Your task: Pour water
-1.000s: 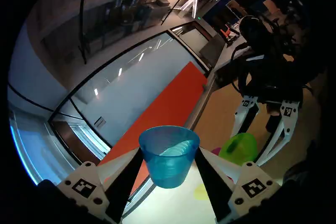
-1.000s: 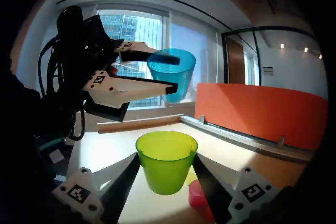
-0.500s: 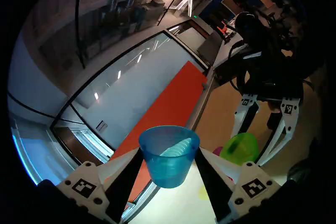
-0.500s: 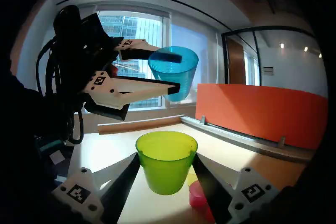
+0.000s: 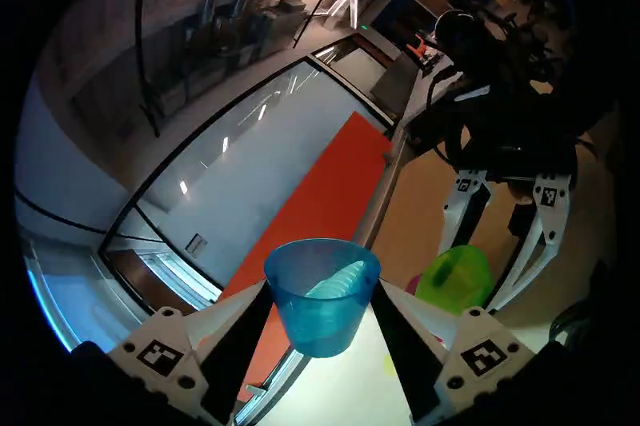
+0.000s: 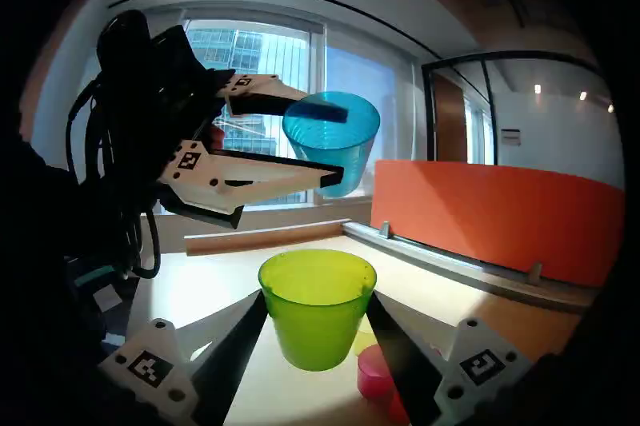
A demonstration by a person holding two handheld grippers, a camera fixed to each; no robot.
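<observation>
The blue cup (image 6: 332, 142) sits gripped between both fingers of the left claw (image 5: 322, 298), up in the air and higher than the green cup (image 6: 318, 314), which the right claw (image 6: 318, 298) clamps upright over the pale bench (image 6: 200, 290).

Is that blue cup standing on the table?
No, the blue cup is gripped between two jaws up in the air, higher than the green cup.
</observation>
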